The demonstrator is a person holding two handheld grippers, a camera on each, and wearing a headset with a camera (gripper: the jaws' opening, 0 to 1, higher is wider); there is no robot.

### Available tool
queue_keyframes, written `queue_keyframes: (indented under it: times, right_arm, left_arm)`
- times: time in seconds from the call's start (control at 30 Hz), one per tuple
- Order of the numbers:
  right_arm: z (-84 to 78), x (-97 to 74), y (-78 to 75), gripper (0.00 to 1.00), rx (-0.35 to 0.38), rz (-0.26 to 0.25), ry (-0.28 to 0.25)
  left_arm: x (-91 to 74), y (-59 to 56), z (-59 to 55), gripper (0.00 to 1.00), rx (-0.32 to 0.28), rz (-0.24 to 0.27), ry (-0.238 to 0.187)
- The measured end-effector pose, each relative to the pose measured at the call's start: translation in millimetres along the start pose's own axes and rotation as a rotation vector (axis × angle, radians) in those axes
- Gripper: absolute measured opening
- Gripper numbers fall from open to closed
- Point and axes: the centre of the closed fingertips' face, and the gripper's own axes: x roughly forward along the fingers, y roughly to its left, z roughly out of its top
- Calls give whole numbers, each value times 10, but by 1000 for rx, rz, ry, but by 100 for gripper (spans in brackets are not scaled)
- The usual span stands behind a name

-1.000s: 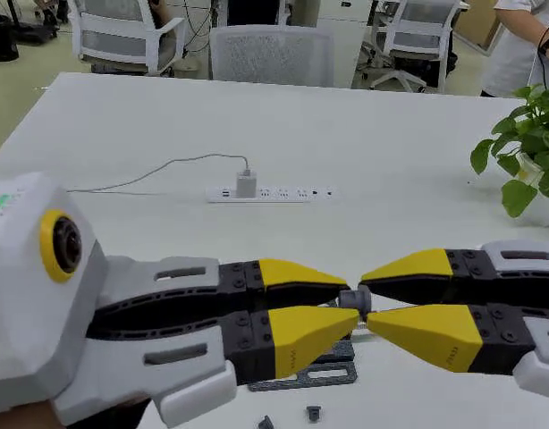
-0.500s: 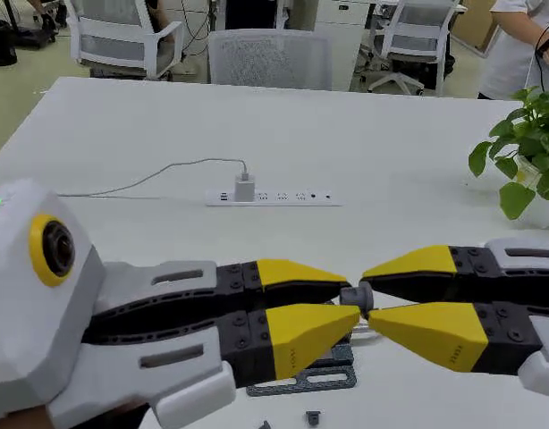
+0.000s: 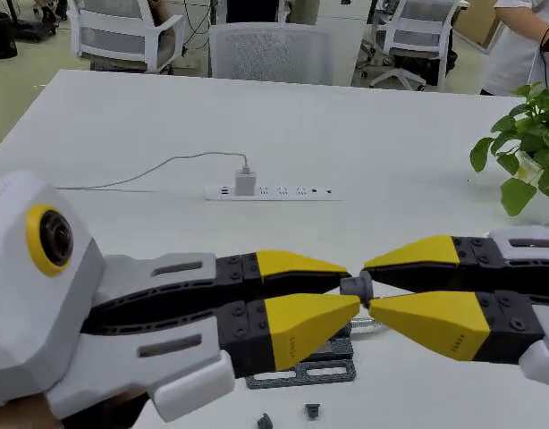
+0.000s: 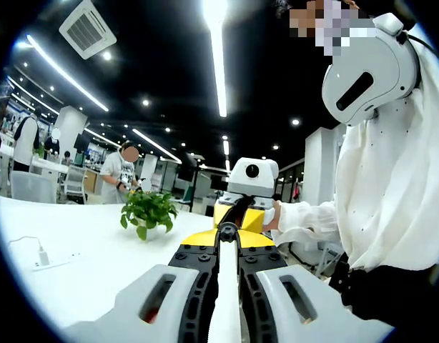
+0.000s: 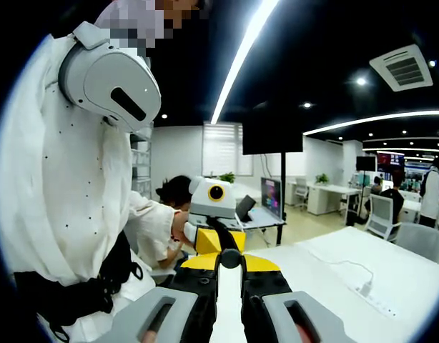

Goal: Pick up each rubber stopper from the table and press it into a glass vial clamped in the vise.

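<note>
The step in hand looks like a regrip or hand-over of one stopper (image 3: 356, 287) in the air, before it goes to the vial. In the head view the left gripper (image 3: 351, 293) reaches in from the left and the right gripper (image 3: 367, 288) from the right, and they meet tip to tip above the near edge of the table (image 3: 257, 125). The small grey stopper sits right at that meeting point, touching both sets of tips. Each gripper's jaws are drawn in to a narrow gap, and each gripper view shows the dark round stopper at the very end of its own jaws, with the other gripper facing it. Which of the two has the hold, or whether both do, I cannot tell. Below the tips, the dark base of the vise (image 3: 301, 368) pokes out from under the left gripper. A pale glint just under the tips may be the vial, but too much of it is hidden to be sure. Two more small dark pieces (image 3: 312, 411) lie on the table near the bottom edge, probably stoppers waiting their turn. The next move, as I judge it, calls for one gripper to let go cleanly while the other keeps a firm pinch. That gripper would then bring the stopper down in line with the vial's mouth and press it in squarely. The risk is that the stopper slips out during the change of grip.
</note>
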Motion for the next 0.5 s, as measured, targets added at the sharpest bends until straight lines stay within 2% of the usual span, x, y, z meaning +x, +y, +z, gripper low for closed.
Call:
queue_keyframes:
  times: [0.5]
  right_arm:
    - [-87,50,-24,6,15,7,28]
  left_arm:
    - [-43,35,-74,5,37,16,34]
